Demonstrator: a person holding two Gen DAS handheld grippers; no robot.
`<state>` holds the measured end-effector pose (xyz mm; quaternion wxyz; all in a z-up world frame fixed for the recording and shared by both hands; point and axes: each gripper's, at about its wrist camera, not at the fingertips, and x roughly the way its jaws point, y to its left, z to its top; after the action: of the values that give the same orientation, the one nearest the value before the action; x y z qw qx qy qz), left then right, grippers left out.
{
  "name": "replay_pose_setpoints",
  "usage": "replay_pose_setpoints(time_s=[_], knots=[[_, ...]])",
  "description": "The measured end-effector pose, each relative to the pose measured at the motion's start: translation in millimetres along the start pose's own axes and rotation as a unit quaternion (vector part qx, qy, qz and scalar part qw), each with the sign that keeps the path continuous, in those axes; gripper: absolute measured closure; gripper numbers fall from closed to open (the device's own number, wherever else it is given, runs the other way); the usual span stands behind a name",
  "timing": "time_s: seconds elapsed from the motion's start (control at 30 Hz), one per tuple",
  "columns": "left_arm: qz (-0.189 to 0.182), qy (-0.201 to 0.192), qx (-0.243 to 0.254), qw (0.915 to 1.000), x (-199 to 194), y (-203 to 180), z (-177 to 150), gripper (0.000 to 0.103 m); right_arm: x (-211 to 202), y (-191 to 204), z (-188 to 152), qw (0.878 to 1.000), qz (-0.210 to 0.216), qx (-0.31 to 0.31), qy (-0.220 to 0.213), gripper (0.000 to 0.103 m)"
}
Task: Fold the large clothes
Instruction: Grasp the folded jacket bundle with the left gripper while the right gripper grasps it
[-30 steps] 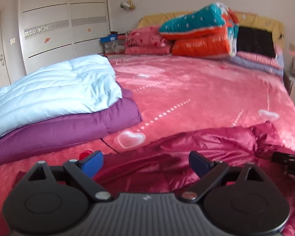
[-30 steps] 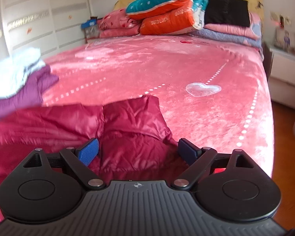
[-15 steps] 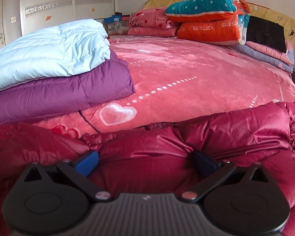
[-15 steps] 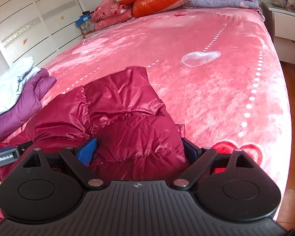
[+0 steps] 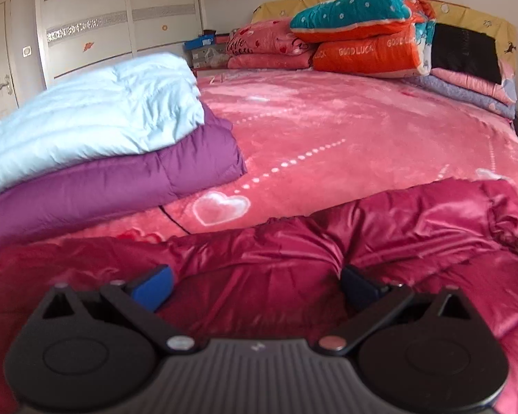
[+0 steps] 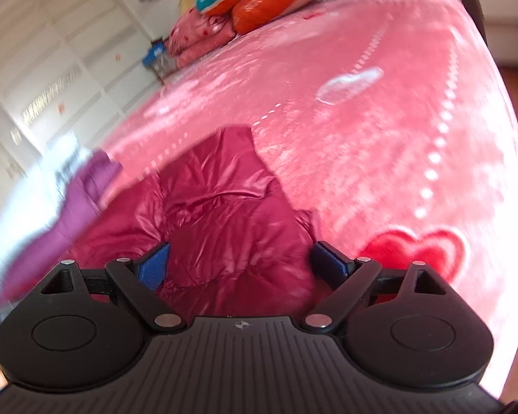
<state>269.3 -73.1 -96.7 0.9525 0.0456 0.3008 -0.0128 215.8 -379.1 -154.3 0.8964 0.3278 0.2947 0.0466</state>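
A crumpled dark red puffer jacket (image 5: 380, 238) lies across the near part of the pink bed. My left gripper (image 5: 255, 288) is open, its blue pads spread wide with a fold of the jacket between them, pressed low into the fabric. In the right wrist view the same jacket (image 6: 224, 207) fills the middle, with one end reaching up the bed. My right gripper (image 6: 241, 264) is open too, its pads on either side of a bulge of the jacket. That view is tilted and blurred.
A folded light blue jacket (image 5: 86, 117) lies on a folded purple one (image 5: 114, 179) at the left of the bed. Pillows and quilts (image 5: 369, 34) are stacked at the headboard. A white wardrobe (image 5: 96, 17) stands far left. The bed's right edge (image 6: 500, 207) drops to a wooden floor.
Both grippers have come down from above the bed onto the red jacket. The right gripper has tilted and is moving, so its view has blurred. Both stay open.
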Motion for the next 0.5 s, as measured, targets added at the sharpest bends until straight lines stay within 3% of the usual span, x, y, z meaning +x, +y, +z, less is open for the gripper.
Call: replay_pose_setpoints(time_s=[0.1,0.27,0.5], knots=[[-0.032,-0.018,-0.009,0.9993,-43,15,1,0.001,-25,-25,4,0.997,0.014,0.068,-0.025,0.0],[-0.056,0.006,-0.056,0.9968,-99,66,2,0.001,-53,-62,2,0.987,0.054,0.147,-0.025,0.0],[-0.068,0.015,-0.189,0.9795,-134,174,-24,0.001,-60,-72,-9,0.984,0.09,0.155,0.01,0.0]])
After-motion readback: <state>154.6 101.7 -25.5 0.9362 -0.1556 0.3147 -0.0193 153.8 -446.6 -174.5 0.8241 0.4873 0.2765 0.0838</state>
